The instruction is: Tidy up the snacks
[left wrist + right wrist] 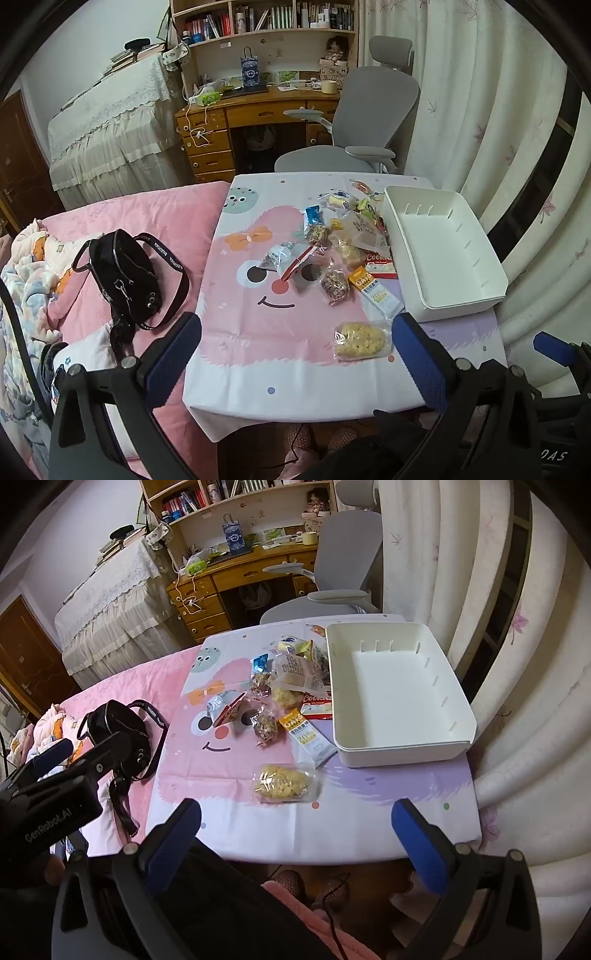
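1. Two grippers, both held above the near edge of the table [236, 391], both with blue pads spread wide and nothing between them: left gripper [295, 347], right gripper [295, 830].
2. Partly hidden: the far snacks, heaped one over another beside the bin, too overlapped to count or name; feet under the table edge barely made out.
3. Cut off: a red-and-white packet [380, 263] tucked against the bin's left wall, only "Cook" of its lettering showing.
4. Readable: "OATS" on the orange-and-white oat bar [373, 291], lying just left of the bin's near corner; "GenRobot.AI" on the left gripper's body in the right wrist view; strap lettering on the black bag [127, 275] too small to read surely.
5. White plastic bin [476, 291] at the table's right side, slotted inner walls, nothing inside.
6. Clear packet of yellow puffed snack [362, 339] alone on the cloth, nearest the grippers, apart from the heap.
7. Clear packet of mixed nuts [334, 286] between that and the heap, left of the oat bar.
8. Blue wrapper [313, 216] at the heap's far left.
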`<action>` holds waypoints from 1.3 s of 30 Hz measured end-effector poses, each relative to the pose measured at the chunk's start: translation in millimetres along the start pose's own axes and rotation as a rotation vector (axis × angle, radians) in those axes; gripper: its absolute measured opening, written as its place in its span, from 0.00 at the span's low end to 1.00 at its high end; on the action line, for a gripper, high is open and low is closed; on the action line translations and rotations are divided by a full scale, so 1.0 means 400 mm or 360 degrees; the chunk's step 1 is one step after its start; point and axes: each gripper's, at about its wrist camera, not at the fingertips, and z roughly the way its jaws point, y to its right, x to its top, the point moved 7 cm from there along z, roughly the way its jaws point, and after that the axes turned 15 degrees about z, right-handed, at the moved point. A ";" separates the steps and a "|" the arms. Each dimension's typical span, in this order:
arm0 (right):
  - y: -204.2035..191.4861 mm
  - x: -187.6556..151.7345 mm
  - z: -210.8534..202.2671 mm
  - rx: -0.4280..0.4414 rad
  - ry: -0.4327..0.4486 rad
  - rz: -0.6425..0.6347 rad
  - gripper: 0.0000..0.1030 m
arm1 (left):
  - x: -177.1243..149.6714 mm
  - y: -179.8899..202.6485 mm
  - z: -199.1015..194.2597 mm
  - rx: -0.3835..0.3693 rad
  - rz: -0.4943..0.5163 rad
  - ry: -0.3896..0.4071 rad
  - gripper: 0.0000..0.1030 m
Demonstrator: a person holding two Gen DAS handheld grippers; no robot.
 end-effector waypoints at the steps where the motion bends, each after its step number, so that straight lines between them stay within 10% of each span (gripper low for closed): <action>1: 0.000 -0.001 0.000 0.0009 -0.0007 0.0005 1.00 | 0.000 0.000 0.000 0.0000 0.0000 -0.0001 0.99; 39: 0.032 0.020 0.012 -0.0007 -0.0018 0.0002 1.00 | -0.003 -0.006 -0.001 0.0014 0.0008 -0.0003 0.99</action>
